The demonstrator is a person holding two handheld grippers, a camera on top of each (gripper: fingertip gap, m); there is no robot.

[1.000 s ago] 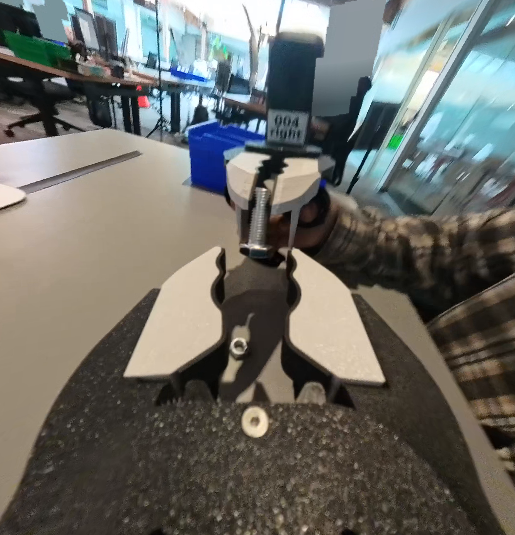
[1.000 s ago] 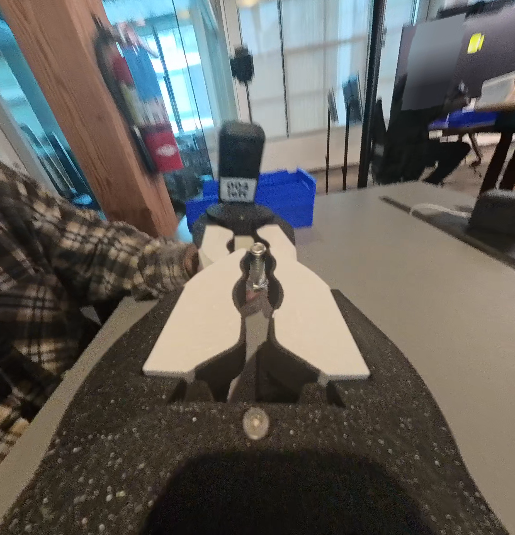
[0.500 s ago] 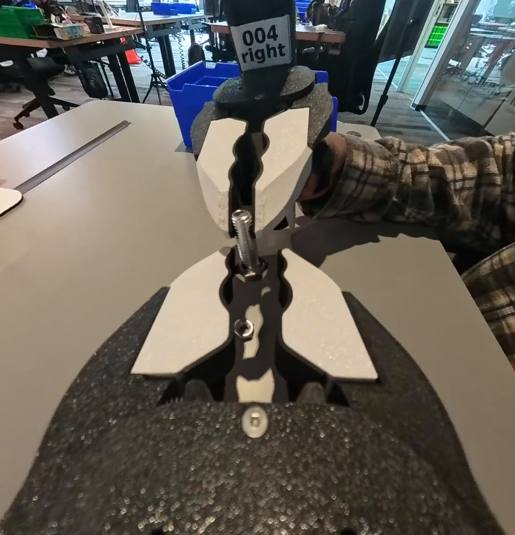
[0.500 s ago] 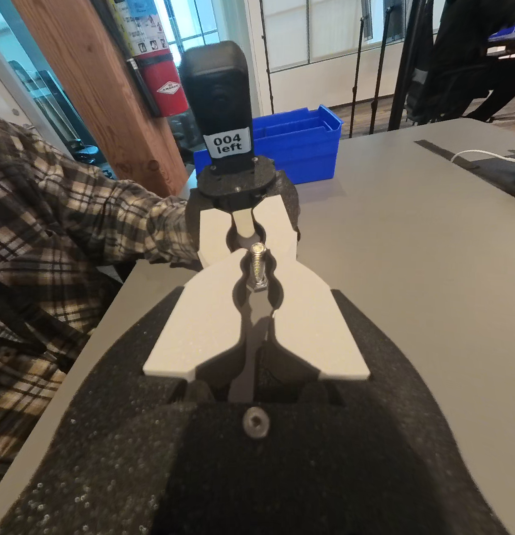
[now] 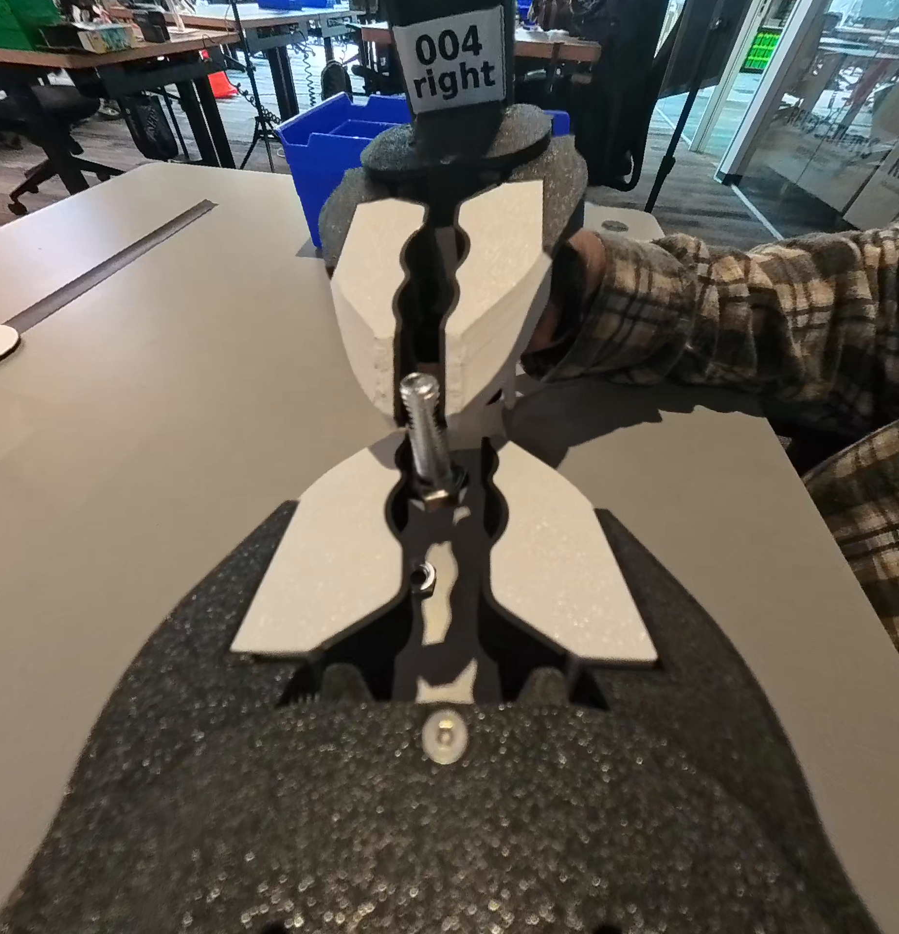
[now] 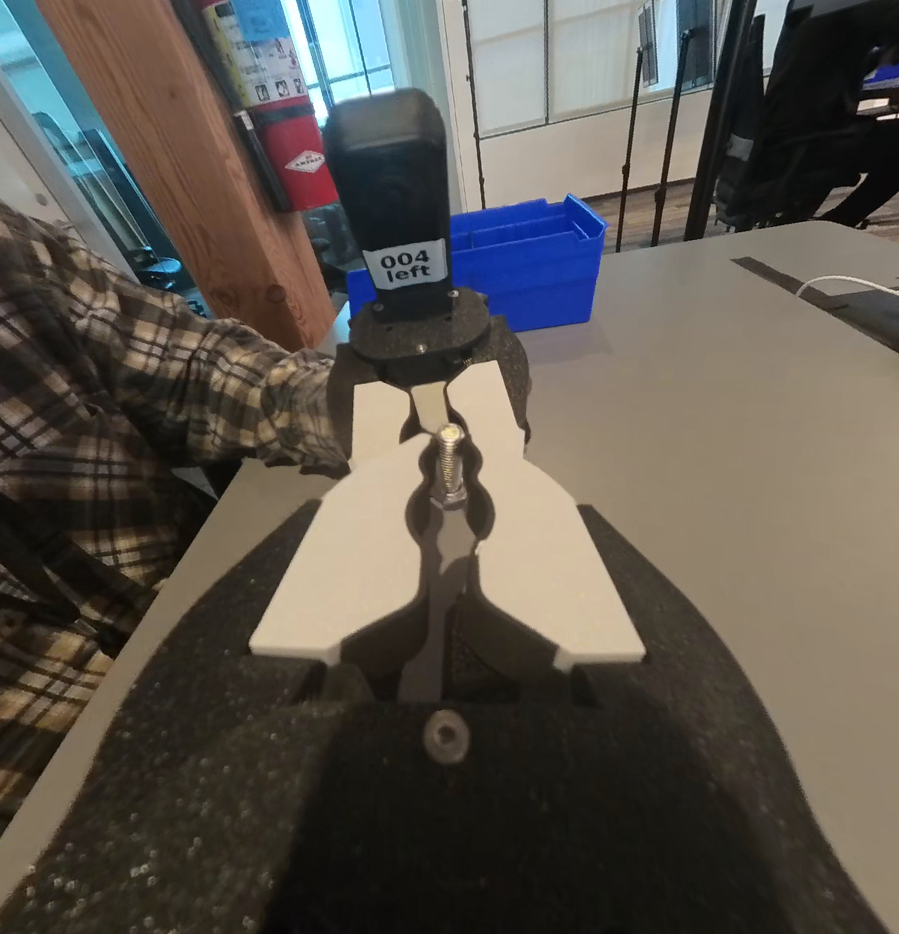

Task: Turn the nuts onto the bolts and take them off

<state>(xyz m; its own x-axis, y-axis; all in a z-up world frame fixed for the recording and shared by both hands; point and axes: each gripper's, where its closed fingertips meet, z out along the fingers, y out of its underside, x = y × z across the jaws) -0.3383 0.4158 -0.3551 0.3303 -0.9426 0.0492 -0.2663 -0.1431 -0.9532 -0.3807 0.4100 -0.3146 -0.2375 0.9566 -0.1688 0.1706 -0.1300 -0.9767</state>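
Nearest you, seen down through the gap of your left gripper (image 5: 440,450), a single nut (image 5: 427,576) lies loose on the desk (image 5: 134,404), well in from its edges and touching neither finger. The left fingers stand partly apart and hold nothing.

Just beyond the nut, the bolt (image 5: 427,439) stands upright at the mouth of those fingers, hex end down and threaded end up. Its thread is bare, with no nut on it. Your right gripper (image 6: 448,455) meets it from the opposite side. Its fingers are drawn narrow around the bolt's lower part and appear to be what holds it up.

Past both grippers, a blue bin (image 5: 331,136) sits at the desk's far edge.

As for progress, nut and bolt are apart. From this alone you can't tell whether a round is finished or not yet begun. In either case, the next threading needs you to pick up the nut and start it on the bolt's tip.
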